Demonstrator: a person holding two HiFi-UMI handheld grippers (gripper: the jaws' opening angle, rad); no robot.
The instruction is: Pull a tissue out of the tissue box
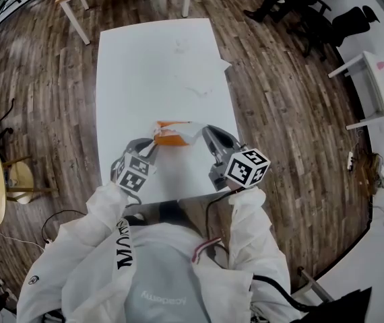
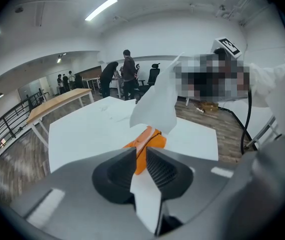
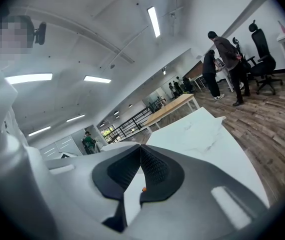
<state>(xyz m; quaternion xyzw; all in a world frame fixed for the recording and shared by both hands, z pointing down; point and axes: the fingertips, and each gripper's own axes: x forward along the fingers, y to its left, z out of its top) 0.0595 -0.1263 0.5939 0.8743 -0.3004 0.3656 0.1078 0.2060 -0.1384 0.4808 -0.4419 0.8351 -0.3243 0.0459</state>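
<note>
Tissue box (image 2: pixel 153 138) mostly hidden behind left gripper (image 2: pixel 141 159) jaws.

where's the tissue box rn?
Head view: the orange tissue box sits on the white table near the person's edge, between the left hand-held gripper, clamped on its left end, and the right hand-held gripper, which pinches its tissue.

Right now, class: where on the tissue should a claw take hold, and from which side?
Grip the tissue by its upper flap, coming down from above on the side away from the left claw. The sheet stands upright out of the orange tissue box, and the left claw pinches the box's near end, likely steadying it for an upward pull.
</note>
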